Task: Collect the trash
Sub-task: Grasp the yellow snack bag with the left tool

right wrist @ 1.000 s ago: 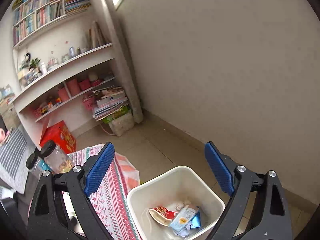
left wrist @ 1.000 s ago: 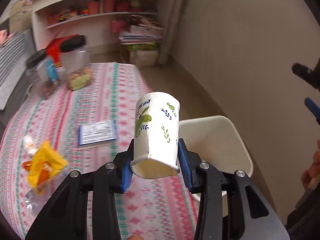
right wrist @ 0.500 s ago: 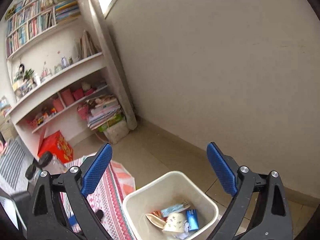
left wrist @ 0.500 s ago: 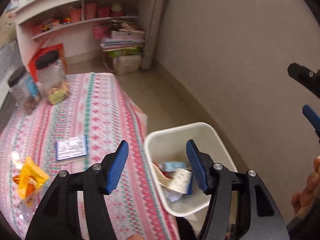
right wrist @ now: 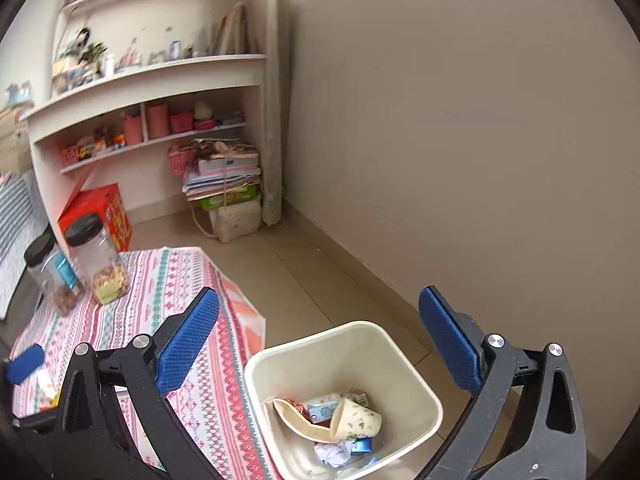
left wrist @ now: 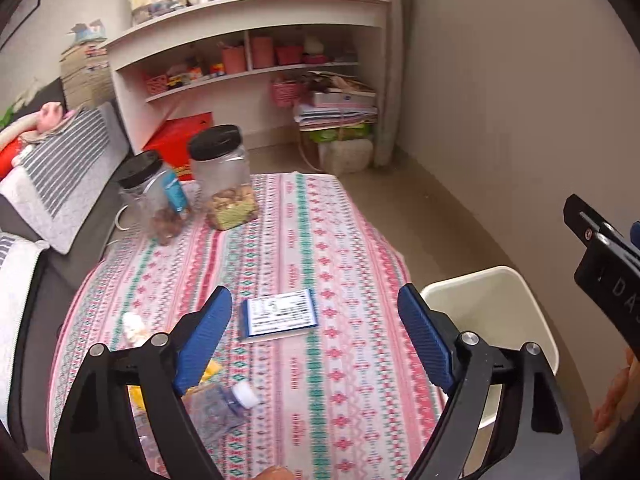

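Observation:
The white trash bin (right wrist: pixel 416 376) stands on the floor beside the table; it also shows in the left wrist view (left wrist: pixel 516 304). A paper cup with green leaves (right wrist: pixel 356 420) lies inside on other wrappers. My left gripper (left wrist: pixel 316 344) is open and empty above the patterned tablecloth (left wrist: pixel 304 240). Below it lie a blue-edged card (left wrist: pixel 280 314), a clear plastic bottle with a white cap (left wrist: pixel 224 404), a yellow wrapper (left wrist: pixel 212 370) and a small white scrap (left wrist: pixel 134 326). My right gripper (right wrist: pixel 320 344) is open and empty above the bin.
Two black-lidded jars (left wrist: pixel 224 184) stand at the table's far end. A grey striped sofa cushion (left wrist: pixel 60 176) lies to the left. White shelves (left wrist: pixel 256 72), a red box (right wrist: pixel 100 212) and stacked papers (right wrist: pixel 226 184) stand beyond. A beige wall (right wrist: pixel 460 120) runs on the right.
My left gripper let go of the paper cup, which dropped into the bin. The gripper then opened wider and swung back left over the table. The right gripper stayed open above the bin.

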